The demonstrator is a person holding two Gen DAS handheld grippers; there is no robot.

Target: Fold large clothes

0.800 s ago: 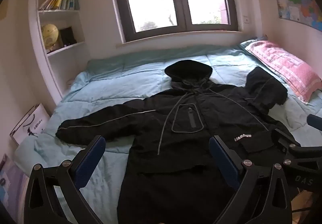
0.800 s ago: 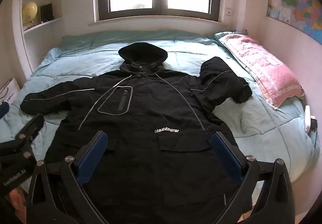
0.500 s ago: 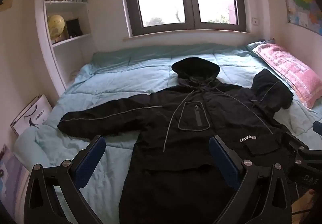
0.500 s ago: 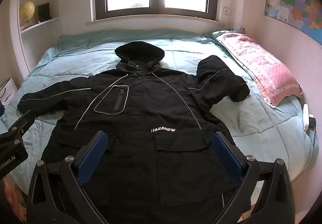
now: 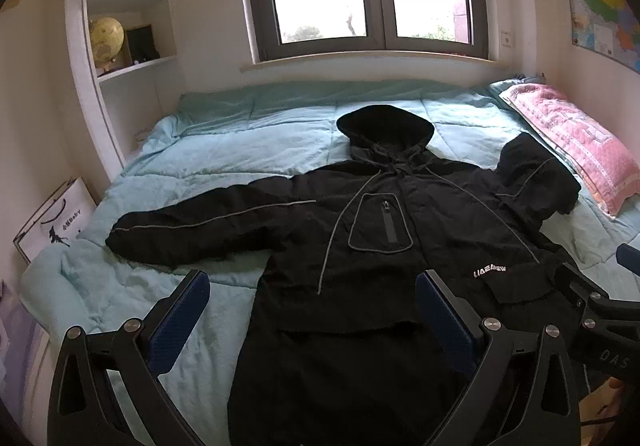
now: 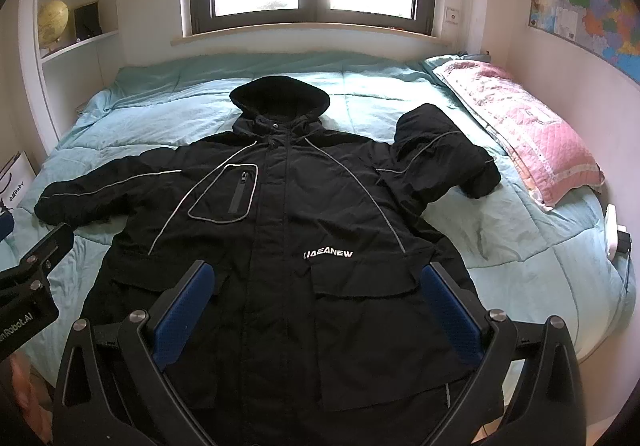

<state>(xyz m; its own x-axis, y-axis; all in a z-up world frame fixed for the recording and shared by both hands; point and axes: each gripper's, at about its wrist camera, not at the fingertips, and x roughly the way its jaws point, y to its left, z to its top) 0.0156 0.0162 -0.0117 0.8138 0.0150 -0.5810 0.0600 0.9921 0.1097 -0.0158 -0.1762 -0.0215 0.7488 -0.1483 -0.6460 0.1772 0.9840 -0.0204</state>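
Both grippers hover side by side above the near edge of the bed (image 6: 560, 246), the left gripper (image 5: 312, 322) and the right gripper (image 6: 316, 314) each with fingers spread wide, gripping nothing. A black hooded jacket (image 6: 280, 226) lies face up across the bed's light blue quilt, one sleeve stretched out, the other bent back beside a pink pillow (image 6: 520, 133)
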